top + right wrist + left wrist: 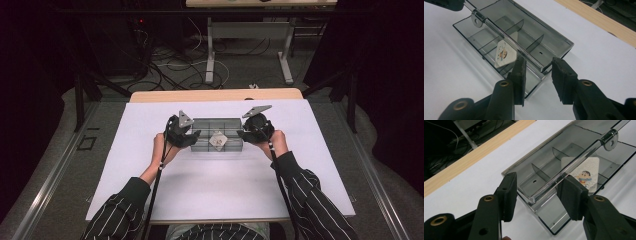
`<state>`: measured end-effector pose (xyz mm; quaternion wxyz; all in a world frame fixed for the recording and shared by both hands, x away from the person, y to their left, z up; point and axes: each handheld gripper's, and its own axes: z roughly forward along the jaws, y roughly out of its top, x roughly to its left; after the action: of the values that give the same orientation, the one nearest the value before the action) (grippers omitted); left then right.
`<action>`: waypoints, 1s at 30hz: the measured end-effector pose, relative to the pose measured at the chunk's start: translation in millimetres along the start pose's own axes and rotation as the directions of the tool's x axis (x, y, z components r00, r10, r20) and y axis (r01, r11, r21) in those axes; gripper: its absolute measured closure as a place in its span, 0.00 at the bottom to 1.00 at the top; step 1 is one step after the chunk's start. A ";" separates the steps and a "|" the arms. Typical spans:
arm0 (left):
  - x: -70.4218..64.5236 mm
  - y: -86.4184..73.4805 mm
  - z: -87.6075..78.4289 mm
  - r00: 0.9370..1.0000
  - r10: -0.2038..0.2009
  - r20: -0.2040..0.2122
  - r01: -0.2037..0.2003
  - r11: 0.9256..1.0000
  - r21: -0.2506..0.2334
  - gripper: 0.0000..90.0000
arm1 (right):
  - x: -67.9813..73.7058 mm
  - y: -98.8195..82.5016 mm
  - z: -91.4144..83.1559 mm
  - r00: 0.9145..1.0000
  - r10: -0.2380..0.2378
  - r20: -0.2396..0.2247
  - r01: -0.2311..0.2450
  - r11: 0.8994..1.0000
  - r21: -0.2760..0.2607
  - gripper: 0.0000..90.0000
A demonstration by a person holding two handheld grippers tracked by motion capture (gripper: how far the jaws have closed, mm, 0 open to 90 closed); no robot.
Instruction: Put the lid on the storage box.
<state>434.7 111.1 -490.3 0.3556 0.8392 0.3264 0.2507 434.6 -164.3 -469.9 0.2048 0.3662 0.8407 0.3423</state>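
Between the left gripper's [536,195] parted jaws sits the near corner of the smoky plastic box's [217,134] half-raised lid [564,162]; whether the pads press it, I cannot tell. At three o'clock of the box, the right gripper [538,75] likewise straddles the opposite lid end. Inside lies a white cartoon card [584,173], and the box rests mid-table on the white sheet [210,175].

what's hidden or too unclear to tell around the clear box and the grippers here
- High view: box ends hidden by the left gripper and right gripper.
- High view: card picture too small.
- Left gripper view: card crossed by the lid edge.
- Right gripper view: whether the right gripper pads touch the lid is unclear.
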 end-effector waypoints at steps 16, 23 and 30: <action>-2.8 -7.8 7.0 0.999 0.006 0.034 -0.008 0.998 0.056 0.51 | 1.7 -9.3 9.0 1.000 0.002 -0.025 0.000 0.999 0.050 0.68; -3.4 -10.0 10.4 0.999 -0.004 0.051 -0.002 0.994 0.105 0.49 | 2.7 -12.1 13.5 0.999 0.000 -0.032 0.003 0.997 0.080 0.66; -3.9 -11.9 14.9 0.998 -0.020 0.066 0.010 0.990 0.143 0.45 | 3.2 -15.4 18.5 0.999 -0.001 -0.043 0.005 0.995 0.099 0.65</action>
<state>437.5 108.2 -509.4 0.3074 0.8679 0.3375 0.1957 436.2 -161.7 -494.0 0.1688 0.3674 0.8614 0.3075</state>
